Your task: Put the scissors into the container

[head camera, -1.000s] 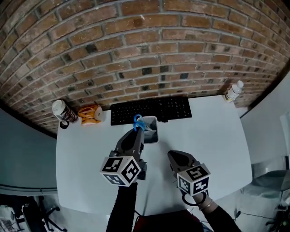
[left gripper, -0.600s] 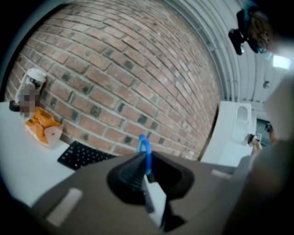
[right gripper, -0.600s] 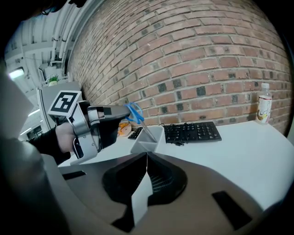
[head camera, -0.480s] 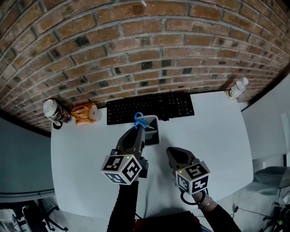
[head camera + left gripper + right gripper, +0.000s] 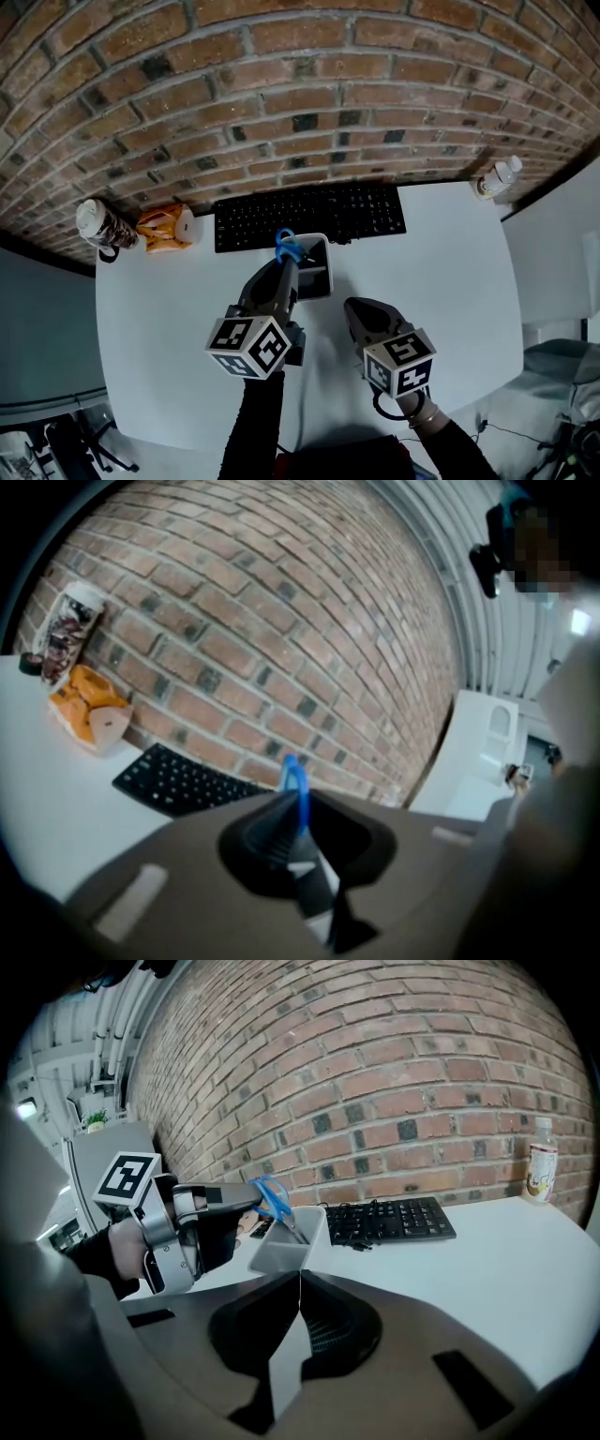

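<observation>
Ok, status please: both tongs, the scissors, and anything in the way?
Left tongs shut on scissors, blades pointing down into container. Right tongs shut, empty, over table. Nothing blocking; keyboard just behind container.

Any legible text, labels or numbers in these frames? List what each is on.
Nothing can be read.
Bottle label: print too small.
Cup: patterned wrap, blurred.
Keyboard: key legends too small.
Orange packet: no readable print.
Marker cubes: square patterns only, no letters.
</observation>
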`<state>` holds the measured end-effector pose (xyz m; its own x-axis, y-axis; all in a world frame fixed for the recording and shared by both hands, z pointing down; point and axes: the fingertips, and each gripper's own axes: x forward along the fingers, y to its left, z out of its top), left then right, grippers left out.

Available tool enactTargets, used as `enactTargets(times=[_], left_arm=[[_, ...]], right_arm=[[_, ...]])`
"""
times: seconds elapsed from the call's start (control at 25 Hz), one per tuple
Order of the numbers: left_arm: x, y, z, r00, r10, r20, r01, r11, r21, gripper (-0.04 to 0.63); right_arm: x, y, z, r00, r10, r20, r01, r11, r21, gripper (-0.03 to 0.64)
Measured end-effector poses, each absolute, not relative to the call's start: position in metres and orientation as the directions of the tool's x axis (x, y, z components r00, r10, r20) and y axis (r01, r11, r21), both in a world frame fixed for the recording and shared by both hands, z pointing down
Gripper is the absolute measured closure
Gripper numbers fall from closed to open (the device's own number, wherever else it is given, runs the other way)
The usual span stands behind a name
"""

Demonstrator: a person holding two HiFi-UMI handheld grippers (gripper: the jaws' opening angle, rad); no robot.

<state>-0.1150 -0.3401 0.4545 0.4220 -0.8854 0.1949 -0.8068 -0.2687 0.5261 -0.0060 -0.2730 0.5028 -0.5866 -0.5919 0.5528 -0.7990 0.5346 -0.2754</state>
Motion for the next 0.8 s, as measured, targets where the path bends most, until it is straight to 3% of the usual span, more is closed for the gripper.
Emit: enactTargets(times=[0.8], left_arm=[[-0.133,-0.342,0.481,0.392,-0.89,0.232,-0.796,-0.202,0.571,0.562]], right_arm=[[-0.001,-0.278,0.519,-0.569,-0.584,0.579,-0.812,0.513,-0.279,0.607]])
